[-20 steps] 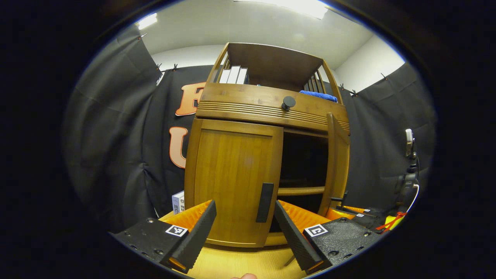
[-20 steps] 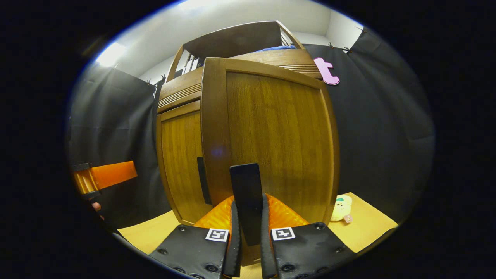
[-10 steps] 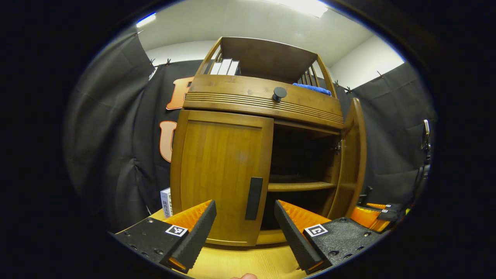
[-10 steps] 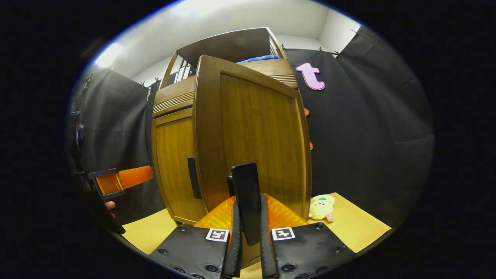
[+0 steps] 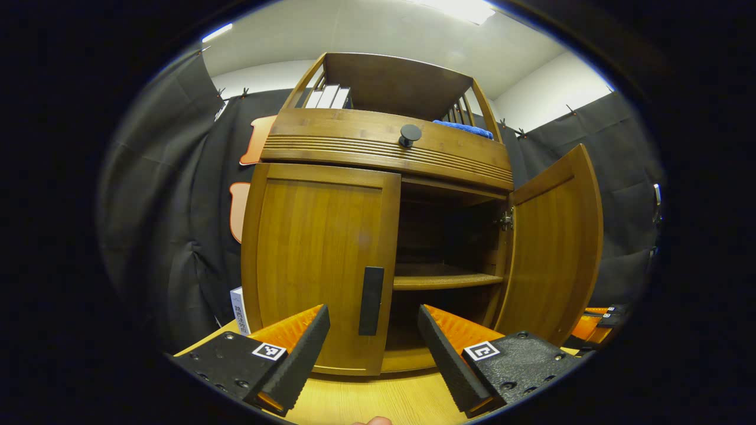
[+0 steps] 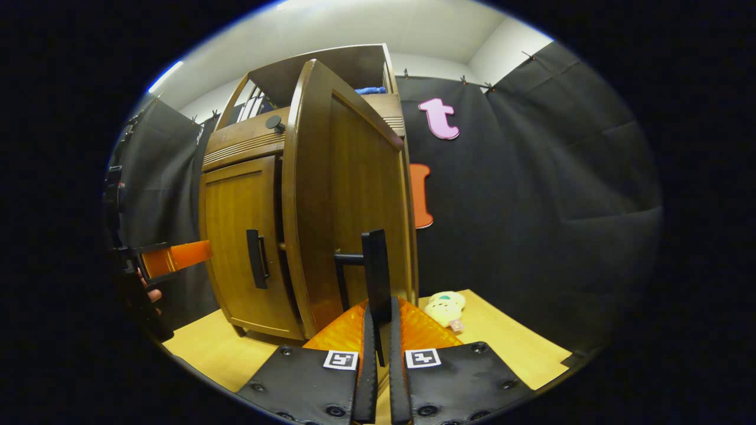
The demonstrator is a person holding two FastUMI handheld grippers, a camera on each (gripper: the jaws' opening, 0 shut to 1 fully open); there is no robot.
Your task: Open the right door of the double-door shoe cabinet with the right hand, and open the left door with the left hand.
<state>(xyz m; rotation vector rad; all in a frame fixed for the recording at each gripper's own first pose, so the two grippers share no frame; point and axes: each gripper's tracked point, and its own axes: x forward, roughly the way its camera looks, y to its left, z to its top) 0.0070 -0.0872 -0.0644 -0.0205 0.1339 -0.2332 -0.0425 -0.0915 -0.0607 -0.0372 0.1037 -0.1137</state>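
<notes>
A black-draped booth surrounds a wooden shoe cabinet (image 5: 378, 159) standing on a yellow bench (image 5: 378, 401). The right door (image 5: 552, 248) stands swung wide, the right gripper (image 6: 378, 354) clenched on its black handle (image 6: 376, 274). The left door (image 5: 319, 265) is closed flat. Its handle (image 5: 371, 301), a dark bar with its long axis vertical, lies straight ahead of the left gripper (image 5: 372, 342), centred between the spread, empty fingers and near them, not yet touched.
</notes>
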